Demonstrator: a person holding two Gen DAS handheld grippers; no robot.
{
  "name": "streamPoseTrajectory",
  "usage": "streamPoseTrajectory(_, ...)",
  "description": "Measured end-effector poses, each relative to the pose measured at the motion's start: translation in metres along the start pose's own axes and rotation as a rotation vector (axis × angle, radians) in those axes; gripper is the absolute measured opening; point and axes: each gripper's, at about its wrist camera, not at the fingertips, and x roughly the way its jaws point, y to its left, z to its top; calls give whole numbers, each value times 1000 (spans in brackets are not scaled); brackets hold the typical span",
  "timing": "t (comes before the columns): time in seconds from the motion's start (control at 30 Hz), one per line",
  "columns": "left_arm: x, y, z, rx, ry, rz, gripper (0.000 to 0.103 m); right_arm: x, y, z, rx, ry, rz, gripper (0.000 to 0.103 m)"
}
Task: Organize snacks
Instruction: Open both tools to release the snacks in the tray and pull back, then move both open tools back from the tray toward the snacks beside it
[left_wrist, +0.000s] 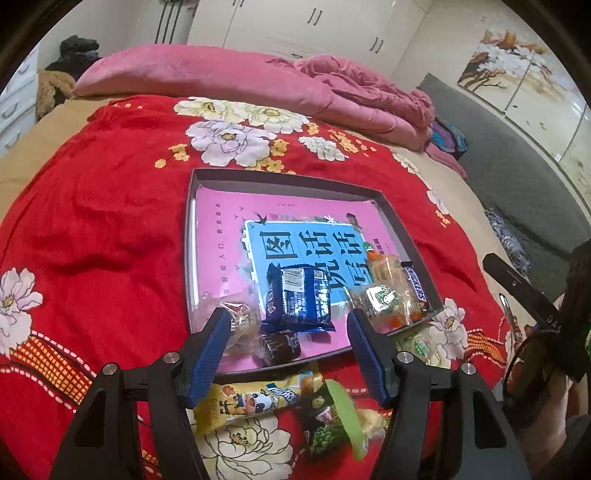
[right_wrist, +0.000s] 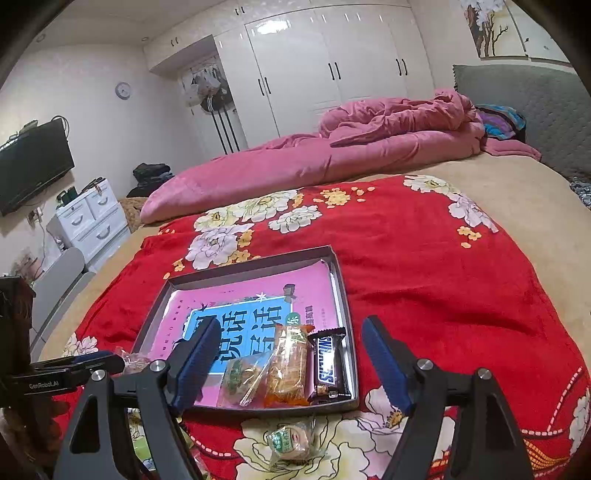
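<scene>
A grey tray (left_wrist: 280, 177) with a pink book laid in it rests on the red floral blanket. In it lie a blue packet (left_wrist: 299, 295), a brown candy (left_wrist: 277, 343), a clear-wrapped pastry (left_wrist: 240, 321), a Snickers bar (right_wrist: 328, 365), an orange pack (right_wrist: 290, 365) and a green-labelled cake (right_wrist: 240, 380). On the blanket in front of the tray lie a yellow packet (left_wrist: 251, 402), a green pea packet (left_wrist: 328, 421) and a small wrapped cake (right_wrist: 291, 441). My left gripper (left_wrist: 288, 317) hovers open over the tray's near edge. My right gripper (right_wrist: 291, 326) hangs open above the tray's near right corner, holding nothing.
The red blanket (left_wrist: 110, 221) covers a wide bed. A rolled pink quilt (right_wrist: 295, 162) lies across the far side, with a grey headboard (right_wrist: 535, 110) to the right. A TV (right_wrist: 33, 162) and white drawers (right_wrist: 92, 218) stand at the left wall.
</scene>
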Motion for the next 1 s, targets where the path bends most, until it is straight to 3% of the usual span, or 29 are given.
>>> streamPoseTrajectory(0.57,-15,8,-4,8,3,-19,67,-37,20,-12,-24,19,-24,80)
streamPoseTrajectory(1.0,-17,26,-9,-2,28,-4,67,-36,38,-26,-59,54,12,81)
